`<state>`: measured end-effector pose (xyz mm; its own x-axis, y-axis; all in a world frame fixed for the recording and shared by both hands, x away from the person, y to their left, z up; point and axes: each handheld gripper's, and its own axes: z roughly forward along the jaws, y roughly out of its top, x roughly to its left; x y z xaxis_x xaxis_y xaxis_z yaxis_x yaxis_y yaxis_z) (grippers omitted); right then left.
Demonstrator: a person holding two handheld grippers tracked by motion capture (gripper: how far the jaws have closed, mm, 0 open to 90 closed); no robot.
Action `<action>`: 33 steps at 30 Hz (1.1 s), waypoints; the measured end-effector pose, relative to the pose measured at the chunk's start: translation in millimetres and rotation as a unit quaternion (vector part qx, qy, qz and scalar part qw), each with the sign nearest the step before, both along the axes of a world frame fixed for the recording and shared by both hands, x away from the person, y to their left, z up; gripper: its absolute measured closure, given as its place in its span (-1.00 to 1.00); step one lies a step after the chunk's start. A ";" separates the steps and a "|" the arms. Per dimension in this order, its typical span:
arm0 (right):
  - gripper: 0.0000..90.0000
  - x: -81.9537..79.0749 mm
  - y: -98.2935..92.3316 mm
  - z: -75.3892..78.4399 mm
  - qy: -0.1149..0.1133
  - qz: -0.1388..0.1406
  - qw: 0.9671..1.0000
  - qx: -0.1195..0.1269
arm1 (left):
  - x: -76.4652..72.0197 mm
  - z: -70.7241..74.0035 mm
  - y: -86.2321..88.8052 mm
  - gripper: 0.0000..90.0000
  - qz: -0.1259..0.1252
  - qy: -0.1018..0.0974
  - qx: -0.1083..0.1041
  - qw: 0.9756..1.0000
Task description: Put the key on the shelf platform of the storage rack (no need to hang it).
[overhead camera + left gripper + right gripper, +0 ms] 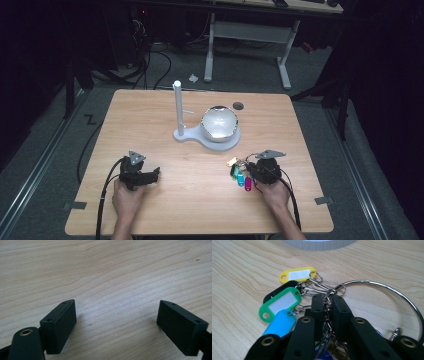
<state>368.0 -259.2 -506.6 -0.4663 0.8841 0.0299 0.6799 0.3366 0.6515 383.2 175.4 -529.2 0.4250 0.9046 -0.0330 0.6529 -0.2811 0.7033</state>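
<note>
Sitting in a dark room with a grey floor, the wooden table (200, 200) is pale and smooth, with wavy grain lines. A white stand (206, 134) with a tall thin post and a shiny round ball is near its middle. Just in front of the stand, to the right, the right gripper (327, 305) pinches a big silver key ring (387, 290) with little chains and bright plastic tags (279, 302). To the left of the stand, the left gripper (116, 315) rests with its blocky black jaws wide apart over bare wood.
</note>
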 end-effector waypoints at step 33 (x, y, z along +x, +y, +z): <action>0.89 -9.2 -29.9 39.2 -0.073 0.010 0.994 0.076 | 0.0 0.0 0.0 -0.63 0.000 0.000 0.000 1.000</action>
